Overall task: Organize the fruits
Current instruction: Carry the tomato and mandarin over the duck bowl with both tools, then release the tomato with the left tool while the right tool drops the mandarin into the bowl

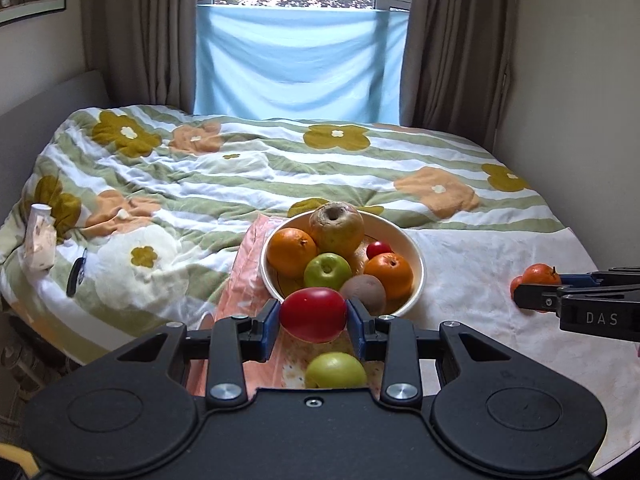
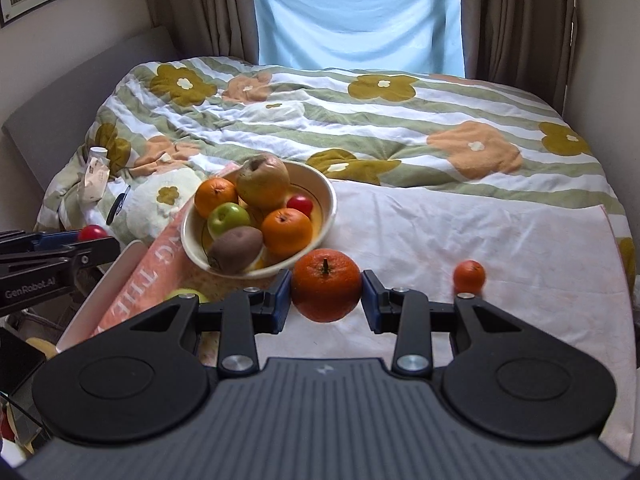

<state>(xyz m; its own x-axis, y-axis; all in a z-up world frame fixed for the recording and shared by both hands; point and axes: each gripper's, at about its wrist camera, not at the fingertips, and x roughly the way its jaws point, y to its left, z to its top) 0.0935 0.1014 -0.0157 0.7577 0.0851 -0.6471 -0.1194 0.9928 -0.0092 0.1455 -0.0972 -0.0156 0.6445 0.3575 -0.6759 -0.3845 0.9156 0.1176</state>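
Note:
A cream bowl [image 1: 416,256] [image 2: 326,194] on the bed holds two oranges, a green apple [image 1: 327,270], a kiwi [image 1: 364,292], a brownish pear and a small red fruit. My left gripper [image 1: 313,314] is shut on a red tomato [image 1: 313,314], held just in front of the bowl's near rim. A green apple [image 1: 336,370] lies below it on the book. My right gripper [image 2: 326,292] is shut on a large orange [image 2: 326,290], right of the bowl over the white cloth. A small mandarin [image 2: 469,277] lies on the cloth to the right.
The bowl rests partly on a pink book [image 2: 156,268] and a white cloth [image 2: 460,232] over a flowered duvet [image 1: 240,168]. A white bottle [image 1: 39,240] lies at the bed's left edge. Walls stand close on both sides; curtains and a window stand behind.

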